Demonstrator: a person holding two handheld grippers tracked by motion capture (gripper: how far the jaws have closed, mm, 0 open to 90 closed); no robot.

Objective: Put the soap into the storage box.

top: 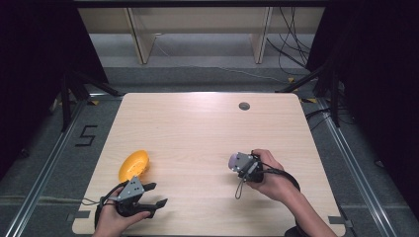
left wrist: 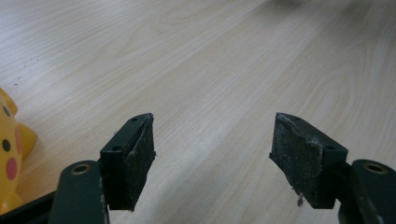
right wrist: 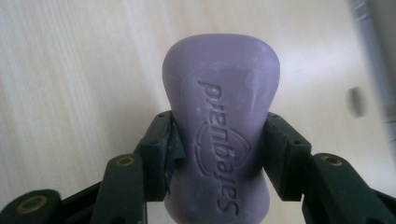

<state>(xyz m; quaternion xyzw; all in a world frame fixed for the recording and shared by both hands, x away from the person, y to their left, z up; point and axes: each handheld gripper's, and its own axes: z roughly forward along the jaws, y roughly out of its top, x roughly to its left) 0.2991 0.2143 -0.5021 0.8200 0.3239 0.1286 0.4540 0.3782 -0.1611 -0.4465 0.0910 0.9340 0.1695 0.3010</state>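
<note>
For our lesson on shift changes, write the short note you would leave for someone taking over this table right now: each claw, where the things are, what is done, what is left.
Right claw: shut on the purple soap bar, held above the middle right of the table.
Left claw: open, nothing between its pads, low over the near left corner.
Yellow toy: lies on the table just beyond the left claw, untouched.
Done: soap picked up.
Left: probably to set the soap down somewhere; the toy may be next.

Soft overhead light brightens the counter (top: 207, 128), its surroundings dark; beyond the jaws the wood blurs, streaked by motion.
</note>
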